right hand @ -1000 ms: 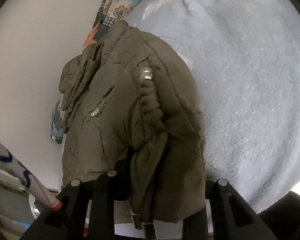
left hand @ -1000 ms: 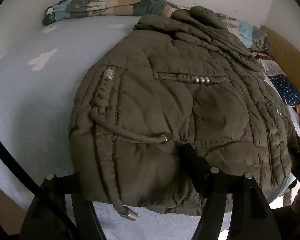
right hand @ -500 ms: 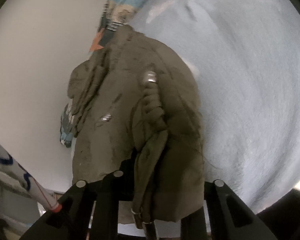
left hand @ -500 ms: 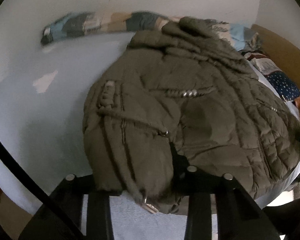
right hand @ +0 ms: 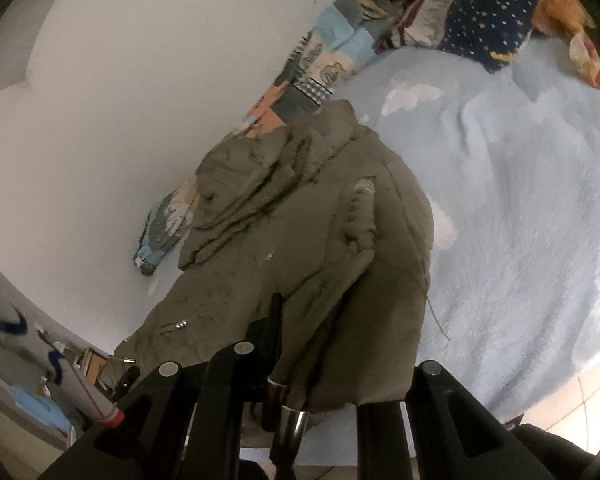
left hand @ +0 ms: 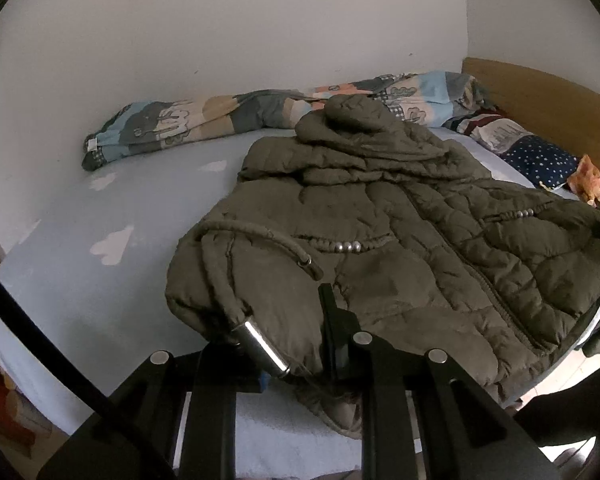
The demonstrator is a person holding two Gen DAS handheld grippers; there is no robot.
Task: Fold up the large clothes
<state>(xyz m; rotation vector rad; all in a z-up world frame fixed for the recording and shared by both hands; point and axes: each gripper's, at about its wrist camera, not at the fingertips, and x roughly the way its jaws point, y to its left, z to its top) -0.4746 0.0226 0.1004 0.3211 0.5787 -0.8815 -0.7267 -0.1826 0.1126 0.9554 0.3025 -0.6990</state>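
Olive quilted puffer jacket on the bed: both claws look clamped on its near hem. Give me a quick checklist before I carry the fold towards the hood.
1. Left claw shut on the olive quilted puffer jacket, near hem: ok, jaws have just closed with fabric between them.
2. Right claw shut on the hem: ok, likewise just closed on fabric.
3. Metal-tipped drawcord clear of the left claw: not ok, it lies right at the fingers.
4. Hood flat: not ok, bunched.
5. Light blue cloud-print sheet beside the jacket free for folding: ok.
6. Patchwork duvet clear of the hood: cannot tell, they meet at the far edge.
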